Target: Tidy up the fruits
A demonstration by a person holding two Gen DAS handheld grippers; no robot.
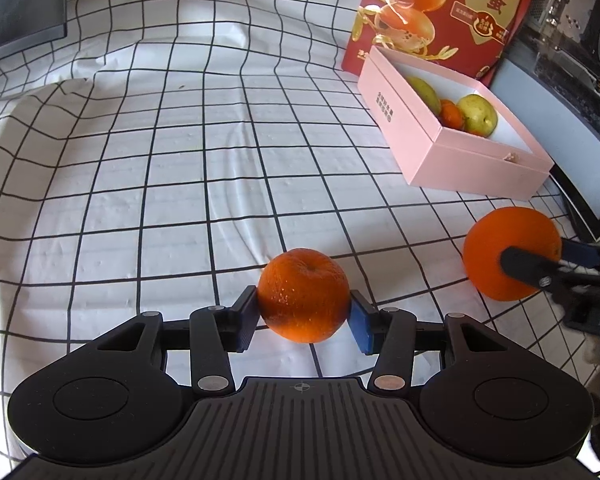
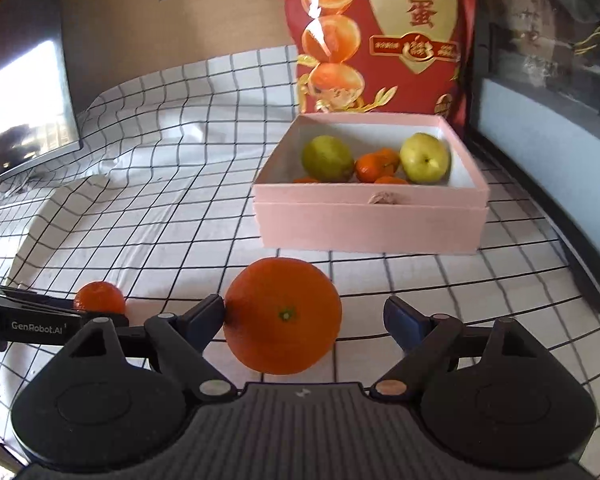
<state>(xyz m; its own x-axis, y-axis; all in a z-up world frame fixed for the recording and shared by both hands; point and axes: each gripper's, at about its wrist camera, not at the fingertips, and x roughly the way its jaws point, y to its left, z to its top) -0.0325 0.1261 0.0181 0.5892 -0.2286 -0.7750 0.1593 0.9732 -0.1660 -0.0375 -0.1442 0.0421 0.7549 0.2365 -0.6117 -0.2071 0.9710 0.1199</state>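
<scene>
The left gripper (image 1: 303,314) has its jaws clenched on a small orange (image 1: 303,295), both blue pads pressed against its sides. This fruit is round and slightly flattened, its peel coarse and pebbled, with a dimple on top. It sits low over the desk (image 1: 180,160), which is covered by a white cloth printed with a thin black grid, creased and rippled in several places.

To the right, the right gripper (image 2: 303,318) frames a bigger, smoother orange (image 2: 283,316) whose green stem button faces the camera. Its left pad touches the peel, while the right pad stands apart from the fruit with a clear gap, so the jaws are released around it rather than gripping. The left gripper's black arm, seen from the right wrist view, carries the white lettering "GenRobot.AI".

Further back stands a pale pink cardboard box (image 2: 370,220), rectangular, open-topped, white inside, with small dark print along one long side that is too small to read. It holds two yellow-green pears (image 2: 424,158) and a few small mandarins (image 2: 376,166) between them. Just behind the box a glossy red bag (image 2: 380,36) stands upright, printed with halved yolk-like orange rounds and gold Chinese characters, among them "无抗" and "鹅蛋".
</scene>
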